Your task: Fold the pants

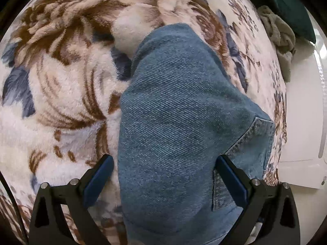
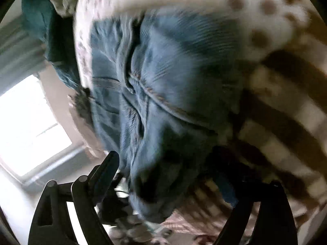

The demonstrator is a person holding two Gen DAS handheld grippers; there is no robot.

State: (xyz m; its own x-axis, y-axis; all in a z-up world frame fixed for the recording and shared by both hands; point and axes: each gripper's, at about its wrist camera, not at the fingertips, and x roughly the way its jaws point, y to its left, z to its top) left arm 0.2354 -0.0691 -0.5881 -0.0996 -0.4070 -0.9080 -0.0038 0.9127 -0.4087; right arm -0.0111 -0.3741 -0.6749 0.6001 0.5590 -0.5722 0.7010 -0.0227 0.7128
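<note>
Lying on a plush floral blanket (image 1: 61,85), the blue denim pants (image 1: 173,106) stretch away from the left wrist camera as a long strip, a stitched pocket corner showing at its right edge. The left tool (image 1: 164,164) points forward and down along the fabric, its two blue-padded fingers (image 1: 100,173) spread wide apart — one on the blanket just left of the denim, the other resting over the pocket side — with the cloth lying between them, unclamped. Beyond the blanket's far right edge sit a crumpled grey-green cloth (image 1: 280,34) and a dark green cushion (image 1: 290,6).

From the right wrist the view is motion-blurred and tilted. Bunched denim (image 2: 163,94) with an orange-stitched seam fills the middle, hanging close in front of the right tool (image 2: 165,163). Its fingers stand well apart, the left one (image 2: 108,167) sharp against a bright window (image 2: 30,126), the right one in dark shadow; whether either touches the cloth I cannot tell.
</note>
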